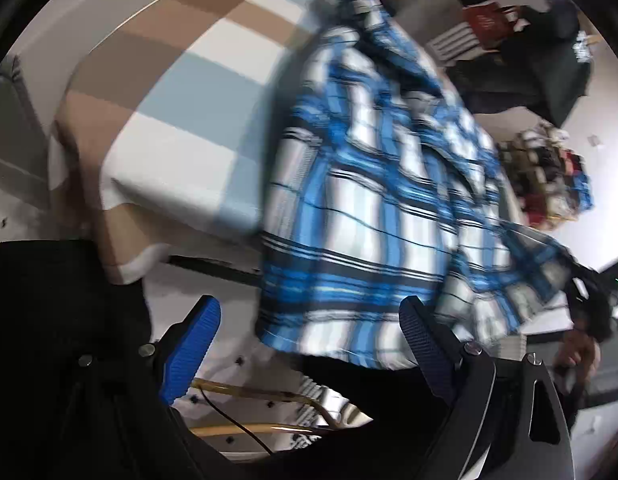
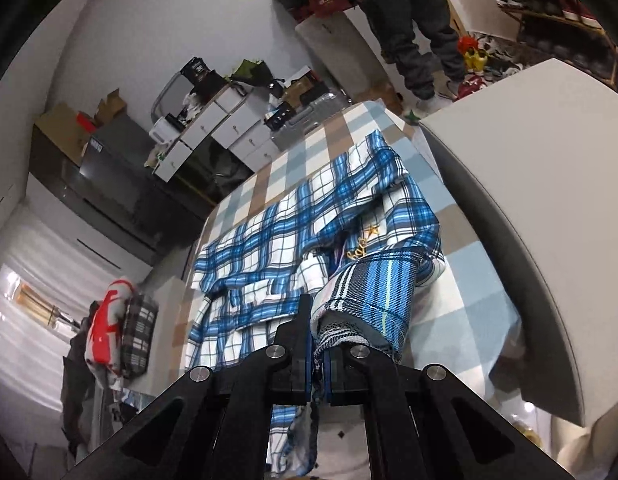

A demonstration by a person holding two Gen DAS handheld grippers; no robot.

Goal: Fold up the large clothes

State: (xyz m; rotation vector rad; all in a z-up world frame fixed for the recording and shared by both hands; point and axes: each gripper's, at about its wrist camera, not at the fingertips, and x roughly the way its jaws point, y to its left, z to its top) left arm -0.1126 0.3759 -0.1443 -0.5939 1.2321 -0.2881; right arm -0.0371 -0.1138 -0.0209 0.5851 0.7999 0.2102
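Note:
A blue and white plaid shirt [image 2: 293, 236] lies crumpled on a bed with a checked cover [image 2: 461, 280]. My right gripper [image 2: 317, 344] is shut on a cuff or hem of the shirt and lifts that part above the bed. In the left wrist view the same shirt [image 1: 369, 184] hangs over the bed's edge, blurred. My left gripper [image 1: 309, 340] is open and empty, its blue pads [image 1: 193, 348] just below the shirt's lower edge.
A white headboard or mattress side [image 2: 521, 220] rises right of the bed. A person [image 2: 405, 20] stands beyond the bed's far end. White drawers [image 2: 225, 128] and a dark cabinet [image 2: 109, 188] stand to the left. Clothes [image 2: 117, 328] are piled by the bed's left side.

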